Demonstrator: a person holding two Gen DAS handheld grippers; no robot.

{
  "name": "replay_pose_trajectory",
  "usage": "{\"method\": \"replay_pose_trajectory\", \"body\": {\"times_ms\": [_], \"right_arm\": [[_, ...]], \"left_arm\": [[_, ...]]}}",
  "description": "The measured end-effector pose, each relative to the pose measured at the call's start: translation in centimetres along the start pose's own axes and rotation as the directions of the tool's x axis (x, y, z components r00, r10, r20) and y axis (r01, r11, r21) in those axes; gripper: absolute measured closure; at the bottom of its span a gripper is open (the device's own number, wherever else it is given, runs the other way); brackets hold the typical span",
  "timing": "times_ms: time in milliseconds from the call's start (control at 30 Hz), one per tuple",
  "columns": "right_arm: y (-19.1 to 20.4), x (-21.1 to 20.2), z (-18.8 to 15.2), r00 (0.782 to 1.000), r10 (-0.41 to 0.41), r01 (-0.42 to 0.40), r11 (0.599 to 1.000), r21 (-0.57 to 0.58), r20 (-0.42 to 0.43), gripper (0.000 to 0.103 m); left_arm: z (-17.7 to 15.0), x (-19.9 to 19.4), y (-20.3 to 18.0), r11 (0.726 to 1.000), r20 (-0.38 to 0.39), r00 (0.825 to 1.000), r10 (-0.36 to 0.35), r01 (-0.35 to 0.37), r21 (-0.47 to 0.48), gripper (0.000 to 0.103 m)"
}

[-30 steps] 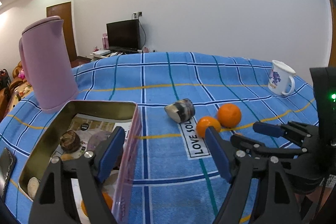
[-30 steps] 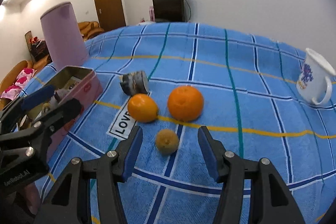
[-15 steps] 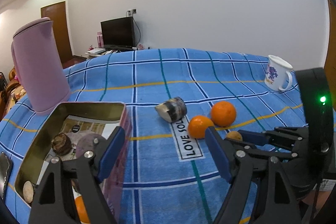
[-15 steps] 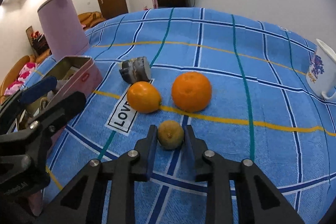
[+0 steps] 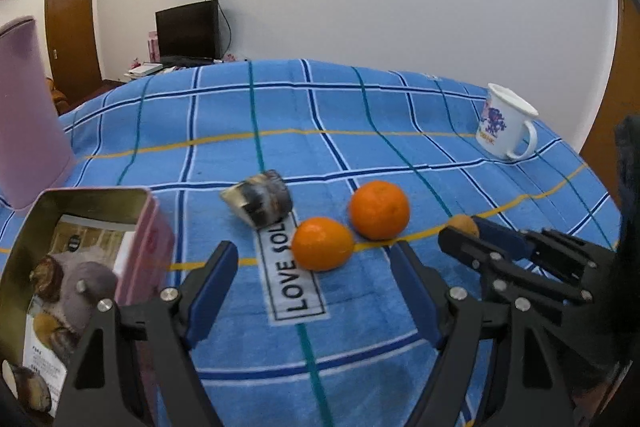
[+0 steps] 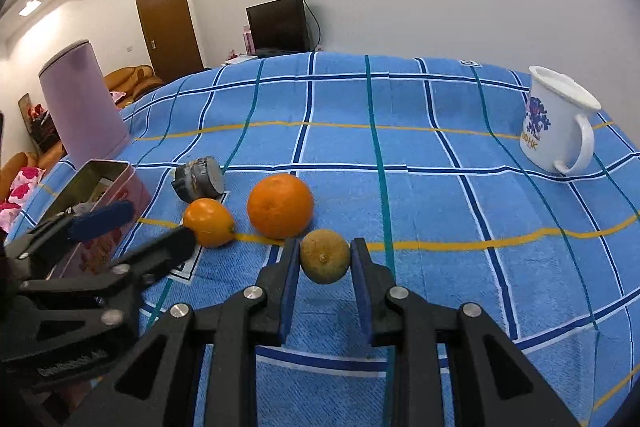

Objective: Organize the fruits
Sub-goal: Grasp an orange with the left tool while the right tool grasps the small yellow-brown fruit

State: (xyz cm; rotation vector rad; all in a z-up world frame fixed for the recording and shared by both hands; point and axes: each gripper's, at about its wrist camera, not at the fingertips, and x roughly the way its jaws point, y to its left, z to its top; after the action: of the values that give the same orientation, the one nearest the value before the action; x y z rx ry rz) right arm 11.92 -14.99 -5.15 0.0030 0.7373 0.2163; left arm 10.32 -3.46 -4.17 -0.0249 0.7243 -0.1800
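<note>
Three fruits lie before us on the blue checked cloth (image 6: 420, 187): a large orange (image 6: 280, 205), a smaller orange (image 6: 209, 221) to its left, and a small yellow-brown fruit (image 6: 324, 255) nearest the right camera. The two oranges sit just beside each other, close to a yellow stripe in the cloth, and the smaller one rests at the edge of a white label (image 5: 294, 275) printed with "LOVE SOL". Just beyond that label a short dark jar (image 5: 262, 197) lies on its side. At the left we see an open pink tin (image 5: 146, 247) with a gold lining and some round things inside; a tall pink jug (image 6: 82, 103) stands behind it. A white mug (image 6: 556, 119) with a blue print stands well apart at the far right. Across the room are a dark screen (image 6: 278, 23) and a brown door (image 6: 168, 23).

Nothing stands between our left gripper (image 5: 314, 277) and the smaller orange, which shows right ahead of its blue pads (image 5: 210, 287). Its jaws stand wide but are closing, with nothing between them; they touch no fruit.

Our right gripper (image 6: 325, 261) is drawn in tight on the small yellow-brown fruit, one pad pressing each side. In the left camera's view that fruit peeks out at the tip of the right gripper's fingers (image 5: 500, 241).
</note>
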Motion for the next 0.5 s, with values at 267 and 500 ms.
{"method": "replay_pose_trajectory", "body": {"times_ms": [267, 500], "right_arm": [[-0.7, -0.2, -0.1, 1.0, 0.003, -0.004, 0.999, 0.04, 0.008, 0.076], [-0.4, 0.0, 0.0, 1.0, -0.002, 0.002, 0.999, 0.033, 0.0, 0.076]], "left_arm": [[0.3, 2.5, -0.8, 1.0, -0.074, 0.997, -0.014, 0.016, 0.022, 0.039], [0.4, 3.9, -0.3, 0.998, -0.131, 0.989, -0.069, 0.067, -0.017, 0.059]]}}
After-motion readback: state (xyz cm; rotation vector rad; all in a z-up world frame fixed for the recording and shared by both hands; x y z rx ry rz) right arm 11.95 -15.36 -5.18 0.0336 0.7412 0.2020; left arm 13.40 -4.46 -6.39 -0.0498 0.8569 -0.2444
